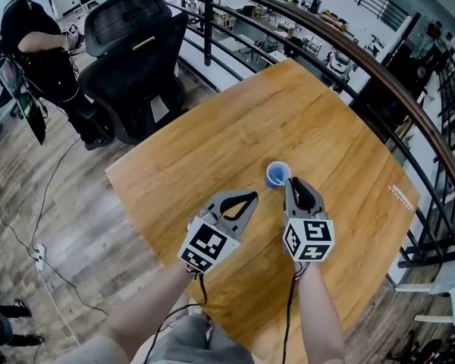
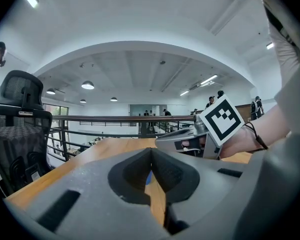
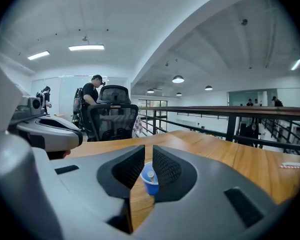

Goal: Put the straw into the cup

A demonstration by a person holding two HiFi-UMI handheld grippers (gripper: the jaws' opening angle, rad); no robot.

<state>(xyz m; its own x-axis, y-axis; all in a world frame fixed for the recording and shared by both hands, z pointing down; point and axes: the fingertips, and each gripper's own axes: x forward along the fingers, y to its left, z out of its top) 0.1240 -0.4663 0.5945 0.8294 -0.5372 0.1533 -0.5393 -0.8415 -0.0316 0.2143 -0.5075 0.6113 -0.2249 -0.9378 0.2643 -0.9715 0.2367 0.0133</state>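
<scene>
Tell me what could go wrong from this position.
1. The right gripper has its tips right beside the blue cup. A small push could tip the cup, and the straw that seems to stand in it would fall out.
2. The left gripper, jaws shut, is close beside the right one, so the two may knock together.

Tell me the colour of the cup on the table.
Blue. The cup shows best in the head view, standing just ahead of the right-hand tongs.
</scene>
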